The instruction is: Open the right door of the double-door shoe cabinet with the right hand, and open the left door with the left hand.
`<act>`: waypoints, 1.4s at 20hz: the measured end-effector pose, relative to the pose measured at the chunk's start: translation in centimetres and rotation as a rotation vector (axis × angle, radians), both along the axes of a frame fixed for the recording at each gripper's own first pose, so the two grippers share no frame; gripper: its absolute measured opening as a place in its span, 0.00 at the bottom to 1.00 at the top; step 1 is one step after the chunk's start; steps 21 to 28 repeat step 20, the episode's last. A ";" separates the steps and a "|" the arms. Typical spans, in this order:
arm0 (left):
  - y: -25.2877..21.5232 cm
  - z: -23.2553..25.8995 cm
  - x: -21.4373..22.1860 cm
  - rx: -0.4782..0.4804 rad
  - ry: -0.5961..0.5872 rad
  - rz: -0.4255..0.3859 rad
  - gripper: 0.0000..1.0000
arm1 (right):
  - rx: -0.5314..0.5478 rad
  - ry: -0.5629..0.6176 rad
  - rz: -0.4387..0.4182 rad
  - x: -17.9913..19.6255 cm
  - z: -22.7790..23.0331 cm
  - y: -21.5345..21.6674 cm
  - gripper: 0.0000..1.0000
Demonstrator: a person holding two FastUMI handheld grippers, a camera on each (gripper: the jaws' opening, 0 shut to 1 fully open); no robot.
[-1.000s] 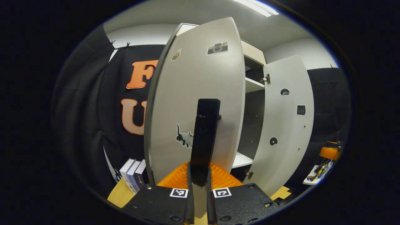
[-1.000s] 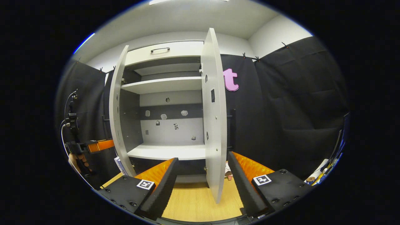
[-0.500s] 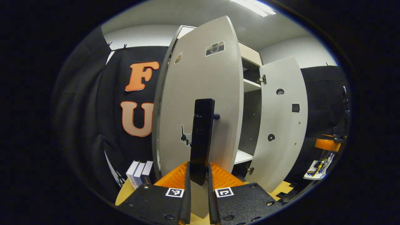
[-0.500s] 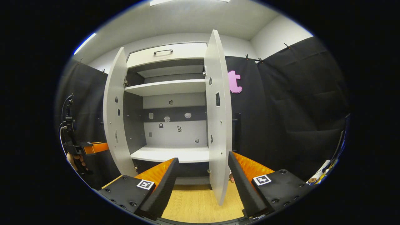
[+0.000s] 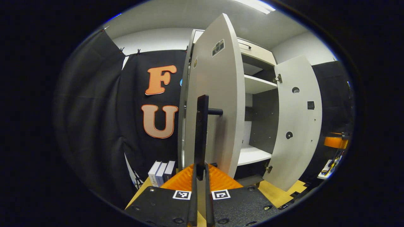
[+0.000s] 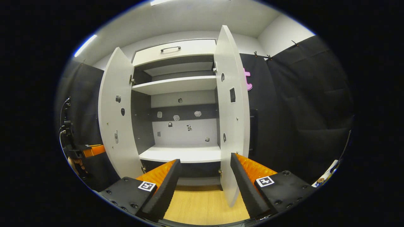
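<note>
In the left gripper view, my left gripper (image 5: 200, 176) is clamped on the tall black bar handle (image 5: 201, 132) of the pale grey flat-panel left door (image 5: 217, 104) of the shoe cabinet, both fingers pinching the bar low down. I take it that grip is there so a pull on the bar turns the door on its hinges at the far left edge. That door stands swung well out toward me, nearly edge-on, with small stickers on its face. Farther right, the matching pale grey right door (image 5: 296, 123) hangs wide open, its inner face showing dark round fittings, and white shelves (image 5: 255, 85) show between the two doors. Some white books (image 5: 161, 171) stand at the lower left by the black cloth. In the right gripper view, my right gripper (image 6: 203, 183) is spread wide and holds nothing, sitting back from the cabinet above the light wooden floor (image 6: 205, 205); I judge its part done. Here the right door (image 6: 232, 113) stands open just ahead, the left door (image 6: 116, 113) open at the left, and the left gripper (image 6: 85, 151) is at the far left.
</note>
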State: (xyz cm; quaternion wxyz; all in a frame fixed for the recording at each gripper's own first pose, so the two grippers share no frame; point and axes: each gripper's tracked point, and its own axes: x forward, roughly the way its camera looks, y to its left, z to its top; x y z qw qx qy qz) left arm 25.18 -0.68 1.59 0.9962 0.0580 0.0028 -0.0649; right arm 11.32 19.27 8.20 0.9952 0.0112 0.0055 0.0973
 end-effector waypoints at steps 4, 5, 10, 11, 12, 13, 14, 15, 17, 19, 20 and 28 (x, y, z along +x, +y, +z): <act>1.7 0.3 0.1 0.005 -0.014 0.066 0.09 | -0.001 0.001 0.009 -0.2 -0.2 0.3 0.99; 2.1 0.4 0.1 0.010 -0.016 0.082 0.09 | 0.000 -0.001 0.011 -0.4 -0.2 0.5 1.00; 3.2 0.6 0.2 -0.008 -0.025 0.113 0.09 | -0.002 0.003 0.025 -0.4 -0.4 1.0 1.00; 3.1 0.6 0.2 -0.020 -0.025 0.108 0.09 | -0.004 0.005 0.026 -0.4 -0.5 1.0 1.00; 2.9 0.6 0.1 -0.032 -0.026 0.102 0.08 | -0.004 0.006 0.026 -0.3 -0.5 1.1 1.00; 3.0 0.5 0.2 -0.035 -0.026 0.099 0.08 | -0.004 0.008 0.026 -0.3 -0.6 1.2 1.00; 3.0 0.5 0.3 -0.035 -0.025 0.098 0.06 | -0.004 0.010 0.025 -0.2 -0.7 1.2 1.00; 3.1 0.5 0.2 -0.038 -0.023 0.102 0.06 | -0.006 0.012 0.022 -0.1 -0.7 1.2 1.00; 3.4 0.7 -0.1 -0.044 -0.025 0.127 0.10 | -0.010 0.014 0.013 0.1 -0.8 1.0 1.00; 3.9 1.0 -0.6 -0.049 -0.041 0.166 0.07 | -0.009 0.016 0.005 0.2 -0.9 0.7 0.91; 4.2 1.3 -0.9 -0.056 -0.051 0.181 0.11 | -0.009 0.017 0.001 0.2 -0.9 0.8 0.91; 4.2 1.3 -0.9 -0.056 -0.051 0.181 0.11 | -0.009 0.017 0.001 0.2 -0.9 0.8 0.91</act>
